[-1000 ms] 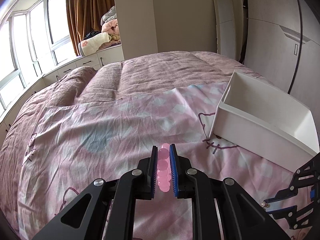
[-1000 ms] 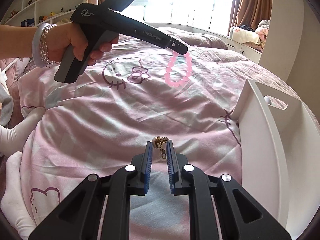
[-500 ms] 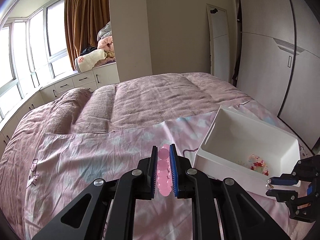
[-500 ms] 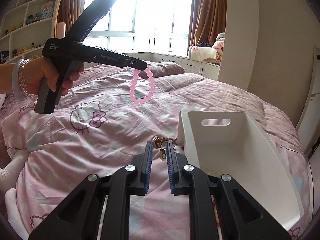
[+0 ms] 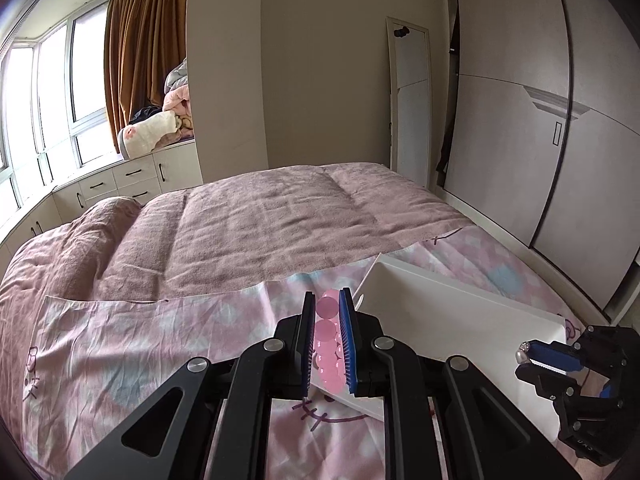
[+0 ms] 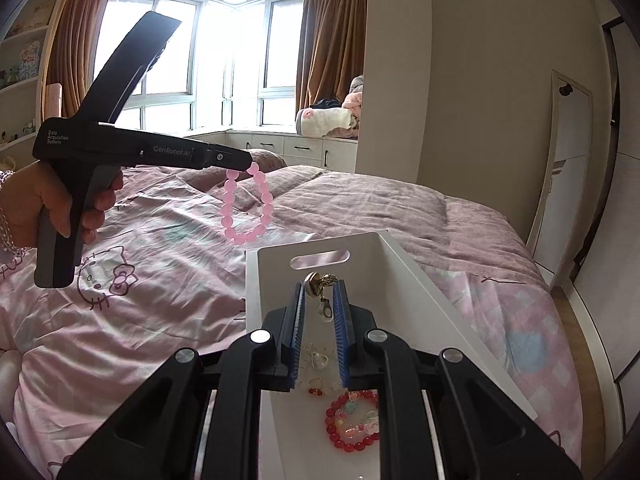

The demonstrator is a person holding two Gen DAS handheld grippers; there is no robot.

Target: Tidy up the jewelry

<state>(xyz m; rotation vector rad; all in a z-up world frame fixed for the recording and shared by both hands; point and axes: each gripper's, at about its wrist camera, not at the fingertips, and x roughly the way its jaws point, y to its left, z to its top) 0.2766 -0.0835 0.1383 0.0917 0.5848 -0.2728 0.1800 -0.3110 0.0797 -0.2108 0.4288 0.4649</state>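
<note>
Looking at the bed (image 5: 248, 216) first: we see no loose jewelry left on the pink cartoon-print sheet (image 6: 152, 320) in either view, though the grippers hide part of the foreground, so we can't rule out a stray piece. Next, the white bin (image 6: 404, 280) sits on the sheet near the bed's edge, and it already holds a red bead bracelet (image 6: 352, 420), a small red-and-gold piece (image 6: 318, 388) and what looks like a clear trinket (image 6: 318, 358) on its floor, so part of the sort is done. Our left gripper (image 5: 329, 340) has its pads pinched on the pink bead bracelet (image 6: 246, 204); the right wrist view shows the loop hanging free in the air, just short of the bin's near wall, not yet over the opening. Our right gripper (image 6: 319, 312) is squeezed nearly together on a small gold charm (image 6: 320, 282) with a dangling clasp, and it hangs above the bin's interior, handle-slot end ahead. We judge two pieces are in transit and both drops are still to do: the charm looks ready to release, while the bracelet needs to move over the bin first. Main risk we see: the dangling loop snagging the bin rim.
</note>
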